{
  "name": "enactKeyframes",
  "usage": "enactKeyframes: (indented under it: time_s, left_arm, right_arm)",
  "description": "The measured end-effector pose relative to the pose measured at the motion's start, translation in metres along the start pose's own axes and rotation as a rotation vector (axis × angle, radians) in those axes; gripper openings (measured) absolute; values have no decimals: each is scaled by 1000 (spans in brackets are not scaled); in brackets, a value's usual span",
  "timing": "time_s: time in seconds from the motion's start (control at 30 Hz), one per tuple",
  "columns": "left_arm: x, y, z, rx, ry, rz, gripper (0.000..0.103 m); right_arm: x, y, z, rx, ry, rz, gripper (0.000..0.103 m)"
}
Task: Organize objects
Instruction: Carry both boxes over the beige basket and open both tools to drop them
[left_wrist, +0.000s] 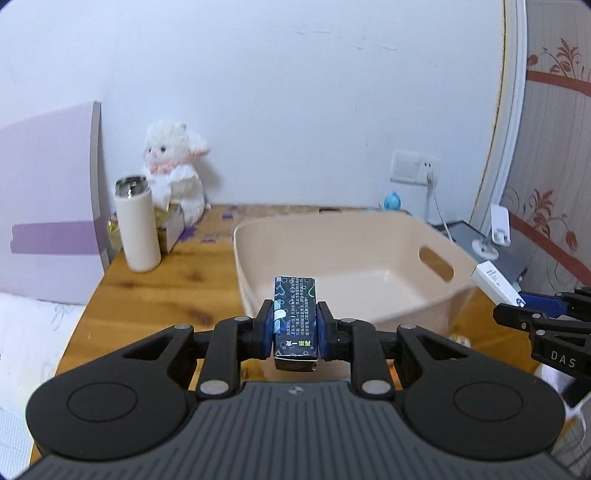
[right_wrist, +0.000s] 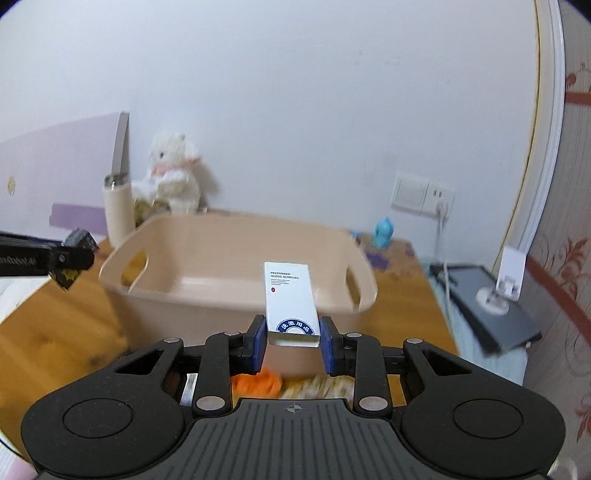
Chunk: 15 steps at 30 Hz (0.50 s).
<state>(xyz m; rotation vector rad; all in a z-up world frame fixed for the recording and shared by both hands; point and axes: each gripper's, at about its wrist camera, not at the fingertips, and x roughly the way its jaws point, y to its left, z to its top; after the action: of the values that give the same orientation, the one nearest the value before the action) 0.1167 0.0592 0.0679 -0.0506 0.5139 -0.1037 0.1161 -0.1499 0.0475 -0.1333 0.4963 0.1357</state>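
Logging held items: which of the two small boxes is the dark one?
The dark box, clamped in the left gripper; the right gripper holds the white box.

Dark blue printed box (left_wrist: 294, 317), white box (right_wrist: 291, 301), beige bin (right_wrist: 236, 258), wood-grain table (left_wrist: 162, 288).

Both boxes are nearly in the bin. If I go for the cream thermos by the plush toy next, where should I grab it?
The cream thermos stands upright on the wooden table, a plain cylinder with a steel cap. Grip the body about mid-height, jaws level, coming from the front or the bin side. The plush toy and a small box crowd it from behind and a purple panel stands on its far side, so those approaches look blocked.
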Motion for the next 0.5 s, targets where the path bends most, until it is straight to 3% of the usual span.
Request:
enactKeyframes:
  time_s: [0.13, 0.27, 0.5]
  left_arm:
    - [15, -15, 18, 8, -4, -15, 25]
    - [50, -29, 26, 30, 33, 29, 25]
    - [105, -41, 15, 105, 142, 74, 25]
  right_arm:
    - [17, -9, 20, 22, -12, 3, 28]
    - [40, -10, 29, 25, 8, 0, 28]
    - [90, 0, 22, -6, 113, -13, 28]
